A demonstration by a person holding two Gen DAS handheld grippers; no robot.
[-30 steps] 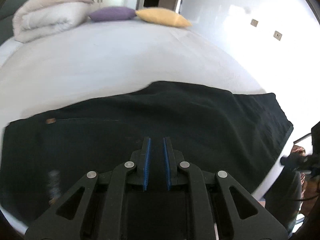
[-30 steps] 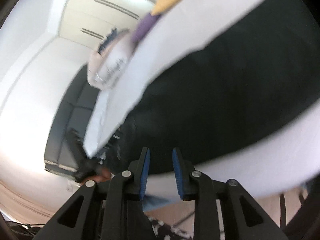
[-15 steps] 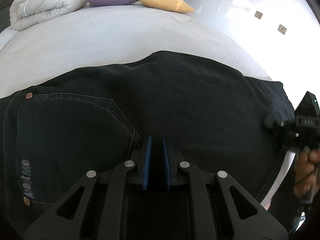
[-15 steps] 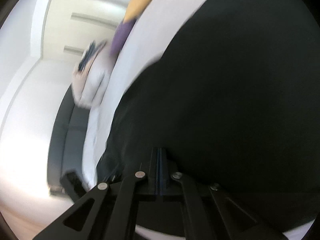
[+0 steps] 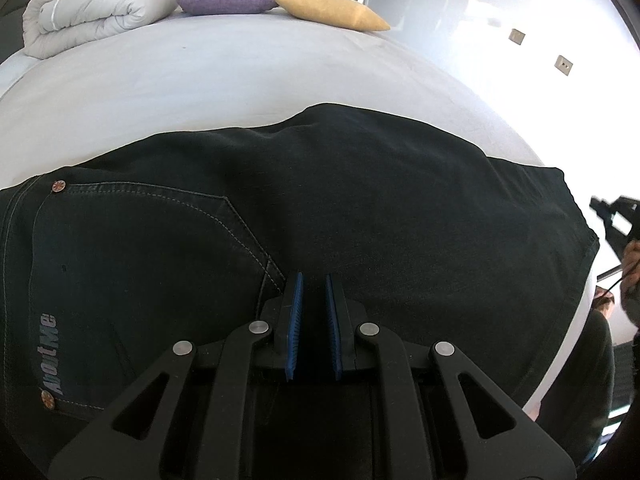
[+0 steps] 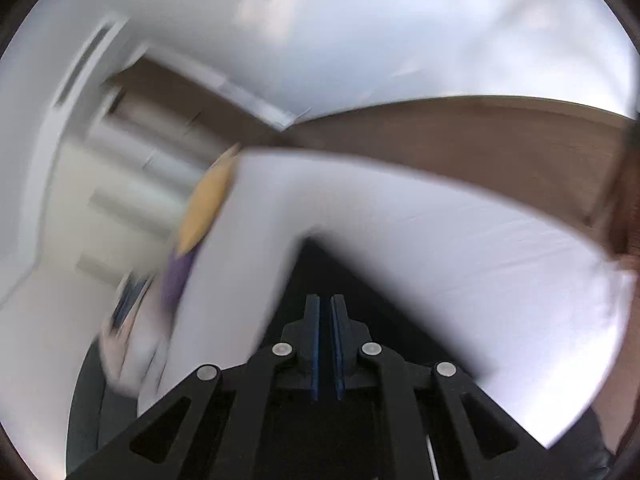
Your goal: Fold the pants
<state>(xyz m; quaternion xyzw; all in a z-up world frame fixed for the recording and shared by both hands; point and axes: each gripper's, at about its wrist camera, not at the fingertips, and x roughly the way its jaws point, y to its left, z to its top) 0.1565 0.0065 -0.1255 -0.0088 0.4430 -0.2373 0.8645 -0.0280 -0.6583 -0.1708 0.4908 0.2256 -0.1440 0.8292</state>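
Observation:
Black pants [image 5: 360, 200] lie flat across the white bed [image 5: 240, 72], back pocket at the left, leg hem at the right. My left gripper [image 5: 312, 280] hangs low over their middle beside the pocket seam, blue pads nearly together, and I see no cloth pinched between them. At the right edge of that view a hand carries my right gripper [image 5: 602, 208] just past the hem, which lies flat. In the blurred right wrist view the right gripper [image 6: 325, 298] points over a corner of the pants [image 6: 320, 264]. Its jaws are opening to a thin slit with nothing in it.
A rolled white duvet [image 5: 100, 4], a purple pillow [image 5: 228, 0] and a yellow pillow [image 5: 332, 10] lie at the far end of the bed. A white wall with sockets [image 5: 564, 64] runs along the right. Brown floor [image 6: 480, 140] shows beyond the bed.
The left gripper sank closer to the pants. The right gripper shut over the dark cloth, then swung off past the hem, and a slit now shows between its pads.

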